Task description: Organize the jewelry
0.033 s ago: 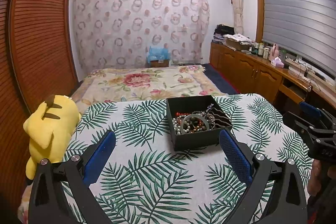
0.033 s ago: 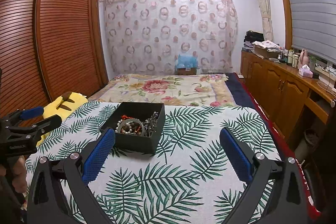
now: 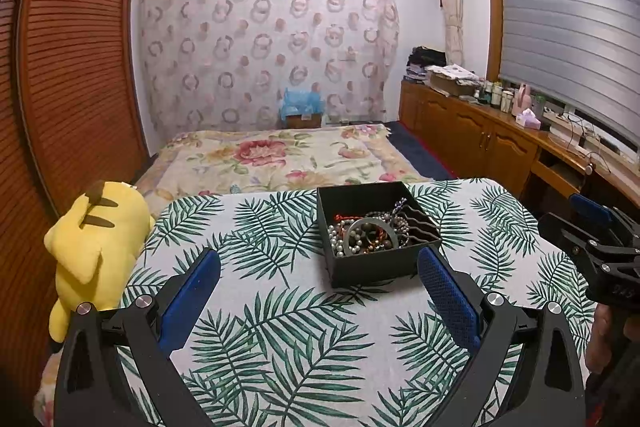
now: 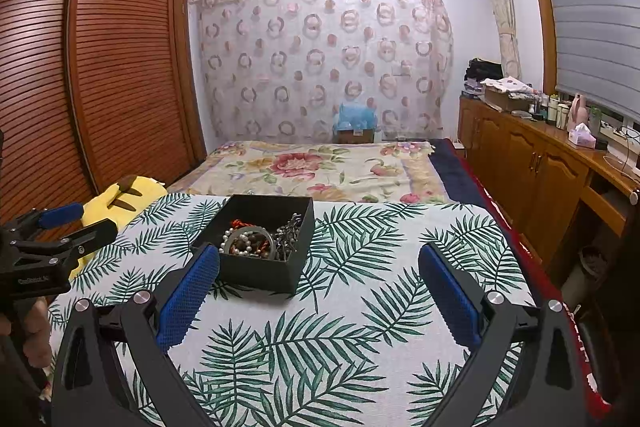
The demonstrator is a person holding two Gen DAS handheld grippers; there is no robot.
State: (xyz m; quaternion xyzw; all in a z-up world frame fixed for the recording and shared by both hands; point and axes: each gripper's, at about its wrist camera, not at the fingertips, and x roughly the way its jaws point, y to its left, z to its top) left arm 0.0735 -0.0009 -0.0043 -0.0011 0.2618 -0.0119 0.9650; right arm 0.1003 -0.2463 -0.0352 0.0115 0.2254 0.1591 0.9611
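An open black box (image 3: 372, 269) stands on the palm-leaf tablecloth (image 3: 320, 339), holding a tangle of jewelry (image 3: 366, 233): pearl and dark bead strings, a grey bangle, a red cord, a metal hairpin. My left gripper (image 3: 318, 259) is open just short of the box, and its right blue pad (image 3: 448, 299) reaches the box's near right corner. The right gripper (image 4: 319, 254) is also open and holds nothing. Its left pad (image 4: 188, 297) is by the front left corner of the box (image 4: 256, 273). Each gripper appears at the edge of the other's view: right gripper (image 3: 592, 231), left gripper (image 4: 60, 223).
A yellow plush toy (image 3: 92, 243) lies at the table's left edge. Behind the table is a bed with a floral cover (image 3: 280, 155). Wooden cabinets (image 3: 480, 143) with clutter on top run along the right wall, and a slatted wardrobe (image 3: 80, 87) stands on the left.
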